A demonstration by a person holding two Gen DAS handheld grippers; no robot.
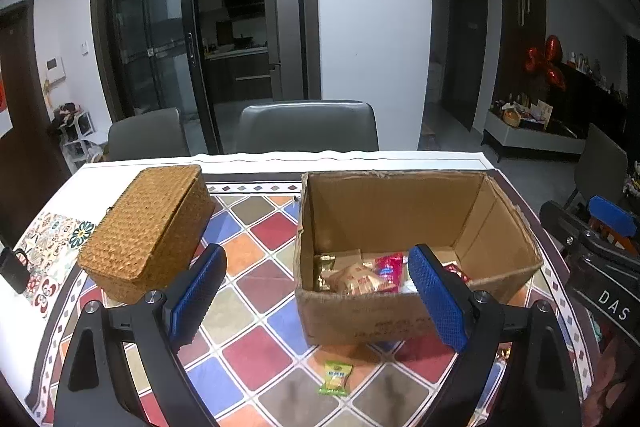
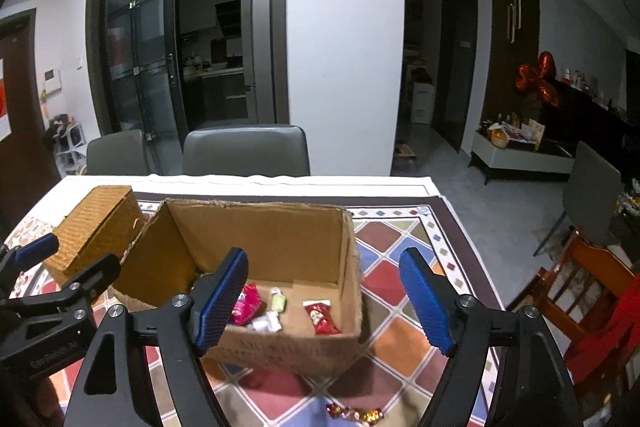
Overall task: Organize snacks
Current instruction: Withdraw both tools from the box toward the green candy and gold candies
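Both tongs, left point(image 1: 316, 301) and right point(image 2: 322, 301), gape empty. The green sachet point(image 1: 335, 377) lies at lower centre on the table point(image 1: 256, 355), before the cardboard box point(image 1: 400, 315). Light, crinkly, slippery: pinch its flat middle.

A tablecloth point(image 1: 256, 259) of red, blue, orange and grey diamonds bears a plain brown cardboard box point(image 1: 400, 323), a golden-brown woven wicker box point(image 1: 148, 227) and a green-and-yellow candy wrapper point(image 1: 335, 377), while the gripper pads point(image 1: 436, 299) are textured blue.
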